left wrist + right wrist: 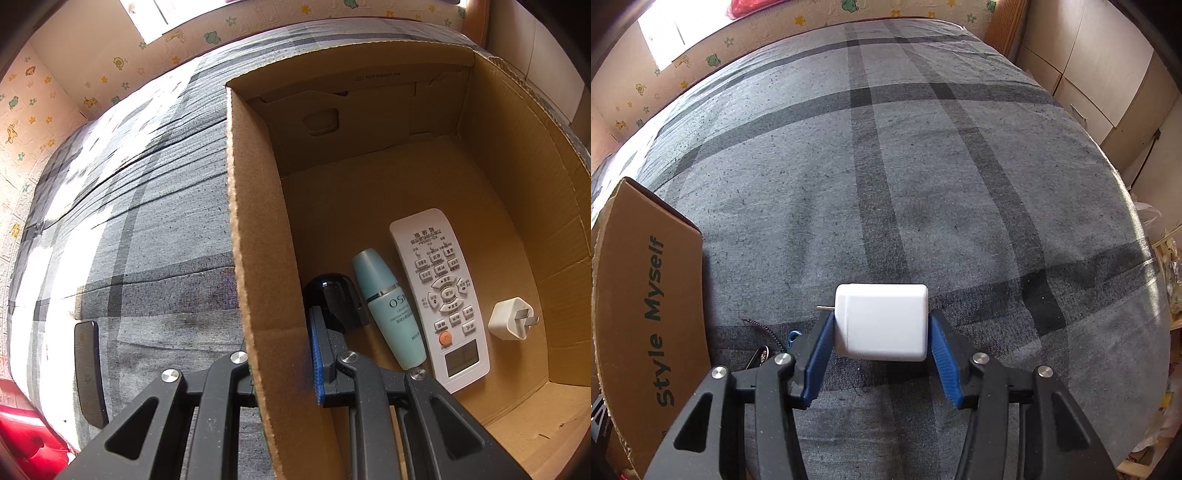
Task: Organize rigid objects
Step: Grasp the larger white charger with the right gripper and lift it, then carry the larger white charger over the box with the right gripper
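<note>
In the left wrist view a cardboard box (pixel 491 155) stands on the bed. Inside lie a black rounded object (pixel 332 295), a teal bottle (pixel 391 310), a white remote (pixel 441 295) and a small white plug adapter (pixel 511 319). My left gripper (pixel 280 354) straddles the box's left wall (pixel 255 258), shut on it; one blue pad (pixel 317 354) shows inside the box, the other is hidden. In the right wrist view my right gripper (pixel 881 347) is shut on a white charger block (pixel 882 325), held above the bed, its prong pointing left.
A grey plaid bedspread (pixel 886 166) covers the bed. A dark phone (pixel 88 373) lies on it left of the box. The box's outer wall (pixel 650 314) reads "Style Myself" at left in the right wrist view, with keys and a cord (pixel 764 347) beside it. Cabinets (pixel 1108 85) stand at right.
</note>
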Demonstrator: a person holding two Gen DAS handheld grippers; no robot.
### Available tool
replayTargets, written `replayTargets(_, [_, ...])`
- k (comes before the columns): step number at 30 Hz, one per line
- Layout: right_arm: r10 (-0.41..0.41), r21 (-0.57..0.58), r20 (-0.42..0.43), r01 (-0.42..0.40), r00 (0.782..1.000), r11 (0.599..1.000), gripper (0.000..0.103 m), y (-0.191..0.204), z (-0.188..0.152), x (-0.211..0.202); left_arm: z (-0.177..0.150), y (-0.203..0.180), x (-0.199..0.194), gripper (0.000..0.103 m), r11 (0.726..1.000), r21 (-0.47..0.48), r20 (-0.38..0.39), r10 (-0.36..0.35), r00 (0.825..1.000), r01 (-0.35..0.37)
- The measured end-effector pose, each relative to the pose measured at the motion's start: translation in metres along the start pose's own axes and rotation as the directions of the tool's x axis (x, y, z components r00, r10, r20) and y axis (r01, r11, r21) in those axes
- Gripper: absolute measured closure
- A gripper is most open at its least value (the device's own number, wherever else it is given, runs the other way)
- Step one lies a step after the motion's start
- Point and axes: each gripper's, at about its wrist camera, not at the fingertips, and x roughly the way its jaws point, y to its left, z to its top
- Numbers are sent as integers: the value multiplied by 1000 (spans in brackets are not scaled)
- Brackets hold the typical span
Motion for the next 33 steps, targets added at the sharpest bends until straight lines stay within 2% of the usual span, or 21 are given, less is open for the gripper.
replayTargets(17, [20,-67,94,-13,995,998,48,32,-4,-73,0,1,-1,86,1000,1,2,1,1000,-1])
replayTargets(33, [65,-170,160,-37,985,985,48,90,-8,-125,0,-2,-2,86,1000,-1,5,-1,1000,1])
